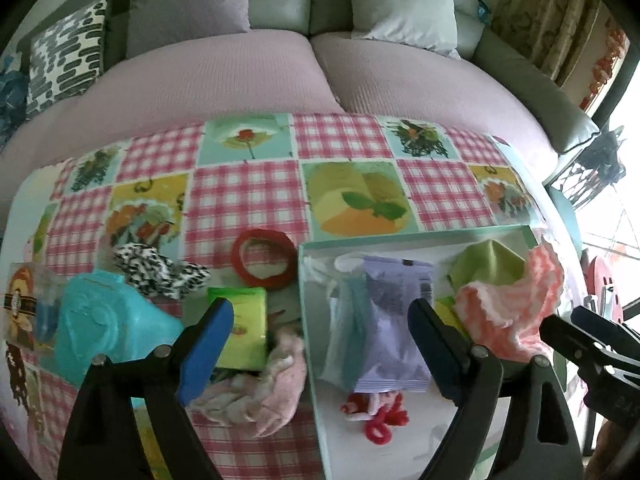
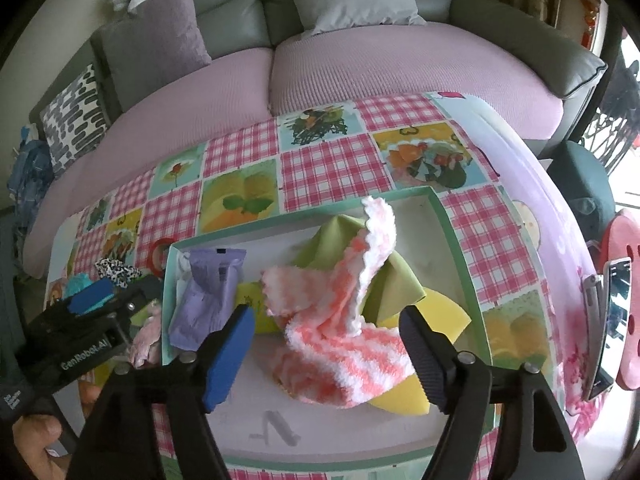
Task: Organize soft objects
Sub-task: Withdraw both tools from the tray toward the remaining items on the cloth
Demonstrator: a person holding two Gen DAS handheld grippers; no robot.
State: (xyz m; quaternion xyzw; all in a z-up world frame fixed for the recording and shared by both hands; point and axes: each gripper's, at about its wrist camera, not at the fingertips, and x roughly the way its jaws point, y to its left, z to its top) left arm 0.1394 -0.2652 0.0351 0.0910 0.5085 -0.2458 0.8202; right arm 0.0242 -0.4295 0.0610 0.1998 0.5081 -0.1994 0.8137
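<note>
A shallow white box with a mint rim lies on the checked tablecloth. Inside it are a lilac packet, a pink-and-white fluffy cloth, a green cloth and yellow sponges. My left gripper hangs open above the box's left wall, nothing between its fingers. My right gripper stands open over the fluffy cloth, its pads clear of it. Left of the box lie a pale pink furry item, a green packet, a red ring and a leopard scrunchie.
A teal plastic item sits at the table's left. A small red yarn piece lies in the box's near corner. A pink-covered sofa with cushions runs behind the table. A phone rests at the right edge.
</note>
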